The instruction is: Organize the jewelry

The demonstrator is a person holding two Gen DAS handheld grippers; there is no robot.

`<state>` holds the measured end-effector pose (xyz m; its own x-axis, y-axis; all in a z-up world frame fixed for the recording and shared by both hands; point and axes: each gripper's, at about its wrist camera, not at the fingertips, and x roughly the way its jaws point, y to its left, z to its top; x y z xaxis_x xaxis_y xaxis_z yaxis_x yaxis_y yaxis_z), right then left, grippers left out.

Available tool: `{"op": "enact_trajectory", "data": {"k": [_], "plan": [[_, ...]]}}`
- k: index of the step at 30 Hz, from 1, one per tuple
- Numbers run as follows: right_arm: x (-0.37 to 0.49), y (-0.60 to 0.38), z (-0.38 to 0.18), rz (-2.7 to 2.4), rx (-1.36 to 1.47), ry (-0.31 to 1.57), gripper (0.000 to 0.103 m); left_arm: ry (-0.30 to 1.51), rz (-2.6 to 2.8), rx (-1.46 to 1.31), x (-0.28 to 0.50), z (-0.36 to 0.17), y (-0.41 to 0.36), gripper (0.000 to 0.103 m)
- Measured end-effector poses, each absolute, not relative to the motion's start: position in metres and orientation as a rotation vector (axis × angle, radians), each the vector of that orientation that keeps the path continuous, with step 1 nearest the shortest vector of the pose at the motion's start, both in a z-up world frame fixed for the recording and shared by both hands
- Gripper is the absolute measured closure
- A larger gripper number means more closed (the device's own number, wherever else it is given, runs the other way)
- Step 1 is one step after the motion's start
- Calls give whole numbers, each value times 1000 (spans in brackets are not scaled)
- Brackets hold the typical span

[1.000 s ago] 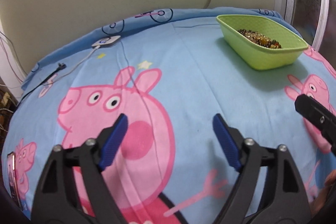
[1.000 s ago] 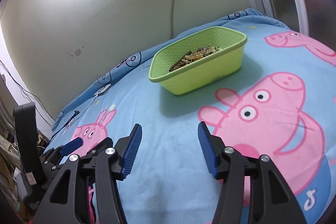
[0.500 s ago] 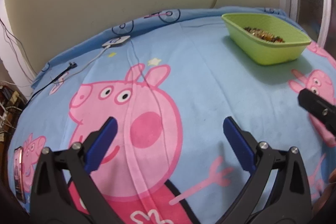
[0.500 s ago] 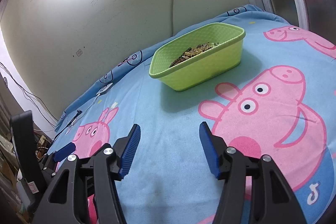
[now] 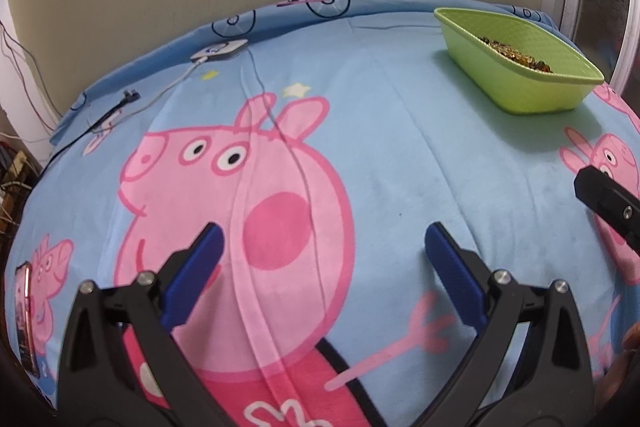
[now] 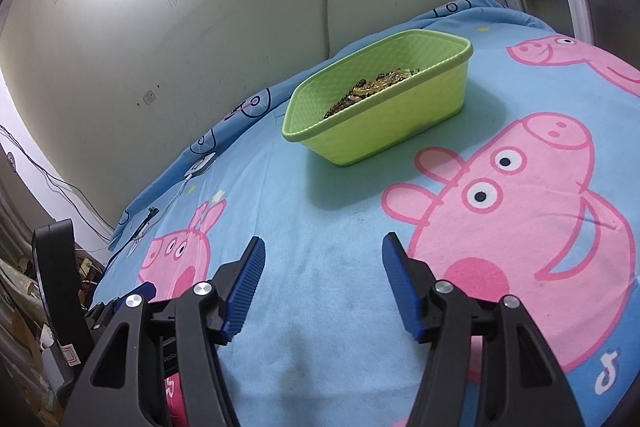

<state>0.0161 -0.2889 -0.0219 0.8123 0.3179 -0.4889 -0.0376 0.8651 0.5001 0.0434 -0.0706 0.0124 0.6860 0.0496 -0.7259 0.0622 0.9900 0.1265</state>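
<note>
The jewelry (image 6: 372, 87) is seen heaped in a green tub (image 6: 400, 115) that stands on a blue cartoon-print blanket (image 6: 320, 211), near the wall and beside a window frame; in the left wrist view the same tub (image 5: 532, 87) sits far off to the right, with the beads (image 5: 516, 53) just showing above its rim. Both tools are held short of the tub and apart from it: the right gripper (image 6: 322, 283) is aimed at it with its jaws spread and nothing between them, and the left gripper (image 5: 324, 267) is likewise held wide apart and empty, over the printed pig well to the left of the tub. The heap is judged to be light, loose and tangled, made of small hard beads on limp strings, so that a strand may be expected to slide, drape and drag its neighbours along when lifted. A hold is best taken on a raised loop at the top of the heap, across the strand, not on a single bead. The tub itself is judged thin, light and easily shoved on the soft blanket, so it may need to be steadied at its rim. A charger (image 5: 218, 51) and its cable lie far to the left of the tub
</note>
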Motion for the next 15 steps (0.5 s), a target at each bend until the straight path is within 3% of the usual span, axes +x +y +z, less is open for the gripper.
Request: {"op": "enact_trajectory", "data": {"k": [15], "plan": [[25,-289,-25,217,508,630,59,805,1,158,42,13,-74,7]]}}
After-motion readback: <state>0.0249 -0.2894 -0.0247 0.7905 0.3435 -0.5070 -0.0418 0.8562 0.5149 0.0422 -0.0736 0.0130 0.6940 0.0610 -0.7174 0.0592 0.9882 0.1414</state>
